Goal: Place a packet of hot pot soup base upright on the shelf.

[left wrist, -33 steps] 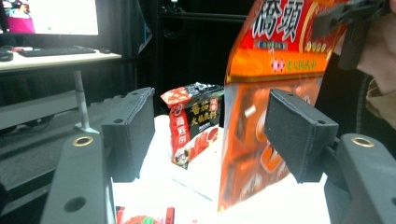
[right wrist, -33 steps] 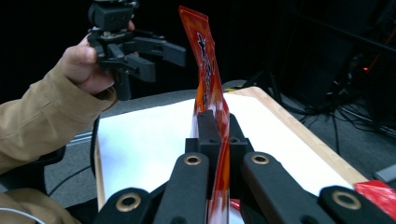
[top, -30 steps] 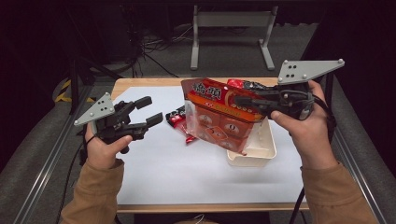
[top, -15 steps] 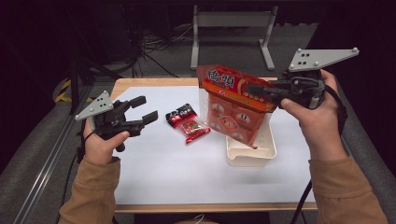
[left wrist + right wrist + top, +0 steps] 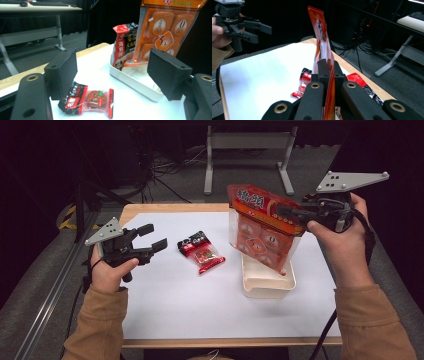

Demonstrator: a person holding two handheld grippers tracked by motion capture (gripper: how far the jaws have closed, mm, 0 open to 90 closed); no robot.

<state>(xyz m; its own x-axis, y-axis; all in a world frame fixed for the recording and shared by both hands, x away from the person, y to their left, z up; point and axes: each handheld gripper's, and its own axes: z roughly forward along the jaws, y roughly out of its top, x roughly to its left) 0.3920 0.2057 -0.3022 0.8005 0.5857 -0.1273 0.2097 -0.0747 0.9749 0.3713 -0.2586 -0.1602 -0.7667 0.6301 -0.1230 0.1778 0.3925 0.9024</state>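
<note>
Jaws, right gripper [image 5: 282,212]: closed flat on the upper edge of the orange snack bag [image 5: 260,232]; in the right gripper view the bag film [image 5: 322,50] runs up between the two black jaws.
Jaws, left gripper [image 5: 155,237]: spread apart with nothing between them; they have just been opening wider. In the left gripper view both pads [image 5: 62,71] stand clear of any item.
Orange snack bag: hangs upright from the right gripper, above the white tray [image 5: 267,282], over the right half of the worktop [image 5: 170,315]. Its lower end reaches down into the tray; whether it rests on the tray floor cannot be told.
White tray: sits on the worktop near the right edge, roughly midway between the far and near edges. In the left gripper view a second red-and-black packet [image 5: 123,45] stands inside the tray [image 5: 140,82], beside the orange bag [image 5: 165,27].
Small red packet [image 5: 201,251]: lies flat on the worktop around the middle, between the left gripper and the tray, apart from both. In the left gripper view it [image 5: 87,100] lies just beyond the jaws, low in the picture.
Left hand [image 5: 107,270]: holds its gripper over the left edge of the worktop, jaws aimed toward the small red packet.
Right hand [image 5: 340,237]: holds its gripper raised beyond the right edge of the worktop.
</note>
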